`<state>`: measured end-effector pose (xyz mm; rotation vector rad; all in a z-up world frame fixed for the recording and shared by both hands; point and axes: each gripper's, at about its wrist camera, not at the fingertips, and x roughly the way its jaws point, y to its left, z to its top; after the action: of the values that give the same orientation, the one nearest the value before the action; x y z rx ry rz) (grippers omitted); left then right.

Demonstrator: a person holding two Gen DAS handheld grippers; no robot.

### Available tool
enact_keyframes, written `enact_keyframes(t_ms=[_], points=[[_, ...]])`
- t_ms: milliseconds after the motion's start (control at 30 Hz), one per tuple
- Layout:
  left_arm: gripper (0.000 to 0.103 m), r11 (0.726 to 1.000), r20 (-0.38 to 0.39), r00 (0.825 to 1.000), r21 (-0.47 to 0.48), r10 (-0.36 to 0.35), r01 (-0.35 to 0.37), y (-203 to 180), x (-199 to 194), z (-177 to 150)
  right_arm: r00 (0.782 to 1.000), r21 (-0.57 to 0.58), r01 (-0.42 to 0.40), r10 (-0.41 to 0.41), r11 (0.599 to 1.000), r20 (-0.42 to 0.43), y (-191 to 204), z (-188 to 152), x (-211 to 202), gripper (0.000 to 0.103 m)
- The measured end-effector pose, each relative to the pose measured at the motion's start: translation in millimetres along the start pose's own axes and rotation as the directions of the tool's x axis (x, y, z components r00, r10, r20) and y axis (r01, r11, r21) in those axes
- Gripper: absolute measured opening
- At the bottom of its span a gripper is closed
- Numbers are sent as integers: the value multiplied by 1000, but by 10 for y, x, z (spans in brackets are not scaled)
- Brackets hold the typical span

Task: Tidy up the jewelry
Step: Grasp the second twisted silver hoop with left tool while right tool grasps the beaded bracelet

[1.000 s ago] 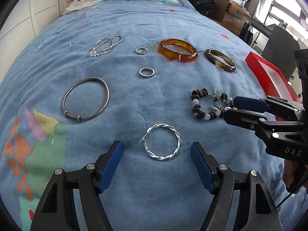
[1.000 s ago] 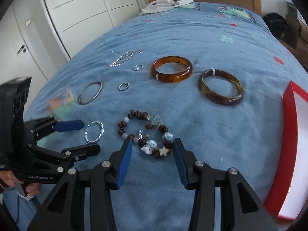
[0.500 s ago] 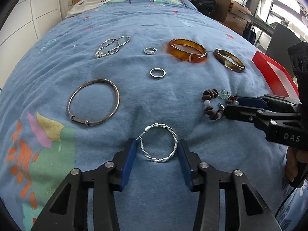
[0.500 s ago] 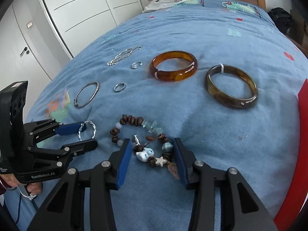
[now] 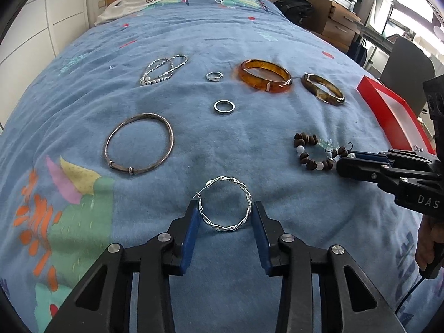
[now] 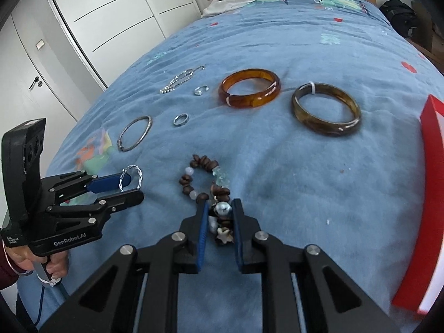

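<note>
Jewelry lies on a blue bedspread (image 5: 249, 144). My left gripper (image 5: 225, 213) is shut on a twisted silver hoop (image 5: 226, 208), its blue pads touching both sides; the hoop also shows in the right wrist view (image 6: 133, 177). My right gripper (image 6: 220, 216) is shut on the near end of a brown beaded bracelet (image 6: 202, 177), also seen in the left wrist view (image 5: 313, 152). Further off lie a plain silver bangle (image 5: 138, 147), two small rings (image 5: 224, 106) (image 5: 214, 76), a silver chain (image 5: 163, 69), an amber bangle (image 5: 265, 76) and a dark brown bangle (image 5: 323, 88).
A red box (image 6: 427, 194) sits at the bed's right edge, also in the left wrist view (image 5: 388, 105). A white garment (image 5: 133, 2) lies by the wooden headboard. White wardrobe doors (image 6: 97, 27) stand left of the bed; a desk and drawers stand to the right.
Both grippers moved forward and closed: the left on the twisted hoop, the right on the beaded bracelet, bunching its near beads between the pads.
</note>
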<state>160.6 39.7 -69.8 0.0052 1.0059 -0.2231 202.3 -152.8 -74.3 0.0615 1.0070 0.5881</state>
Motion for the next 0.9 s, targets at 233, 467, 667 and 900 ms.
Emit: enact_keyframes(t_ms=[233, 467, 667, 900], points=[[37, 1000, 24, 999, 8, -21, 21, -82, -189, 15, 999, 2, 20, -20, 1000, 46, 97, -8, -306, 16], [37, 998, 58, 998, 48, -37, 35, -261, -407, 107, 992, 3, 58, -58, 998, 113, 144, 58, -699, 16], [37, 991, 97, 991, 105, -88, 77, -565, -587, 280, 974, 22, 115, -118, 993, 193, 54, 130, -1185, 16], [37, 972, 123, 977, 185, -173, 148, -1087, -689, 559, 945, 78, 188, -201, 979, 258, -260, 114, -1715, 16]])
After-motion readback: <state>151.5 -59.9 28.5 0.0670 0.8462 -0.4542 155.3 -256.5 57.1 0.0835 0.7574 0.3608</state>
